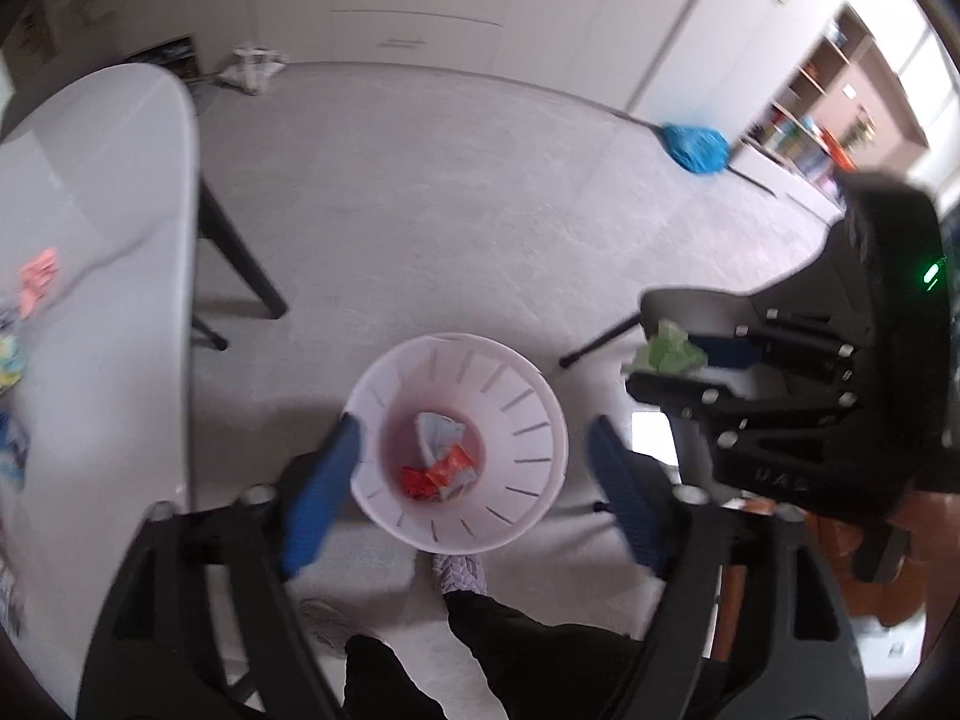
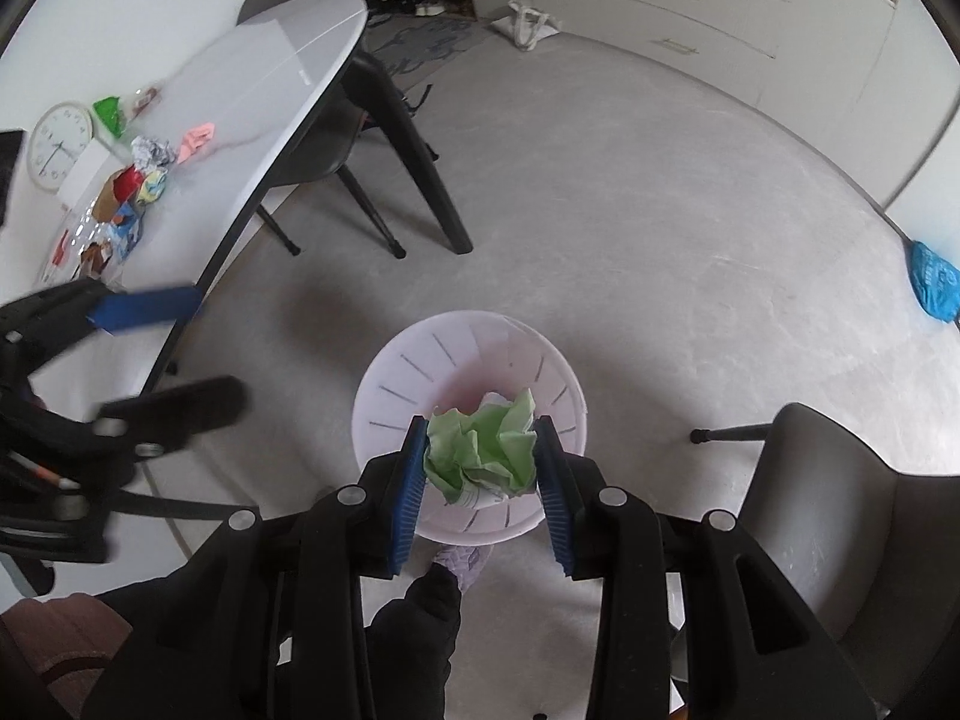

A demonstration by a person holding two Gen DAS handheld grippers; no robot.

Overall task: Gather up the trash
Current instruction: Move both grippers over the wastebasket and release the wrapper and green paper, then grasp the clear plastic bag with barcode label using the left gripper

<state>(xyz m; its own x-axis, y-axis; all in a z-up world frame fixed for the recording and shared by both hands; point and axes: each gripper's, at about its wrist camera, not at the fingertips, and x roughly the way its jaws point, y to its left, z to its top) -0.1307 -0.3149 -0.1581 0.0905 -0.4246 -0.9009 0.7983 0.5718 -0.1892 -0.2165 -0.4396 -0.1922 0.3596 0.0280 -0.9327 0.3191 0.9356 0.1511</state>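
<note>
A white slotted waste bin (image 1: 528, 420) (image 2: 390, 396) stands on the floor below both grippers, with red and pale blue wrappers (image 1: 441, 462) at its bottom. My right gripper (image 2: 480, 450) is shut on a crumpled green paper (image 2: 480, 450) (image 1: 666, 348) and holds it above the bin's opening. My left gripper (image 1: 474, 468) is open and empty, its blue fingers either side of the bin, high above it. More trash (image 2: 129, 204) lies on the white table (image 2: 252, 96).
The table (image 1: 102, 192) edge and its dark legs (image 2: 420, 156) lie left of the bin. A grey chair (image 2: 840, 510) stands to the right. A blue bag (image 1: 696, 147) and a white bag (image 2: 528, 24) lie on the floor farther off. My feet (image 1: 459, 573) are just behind the bin.
</note>
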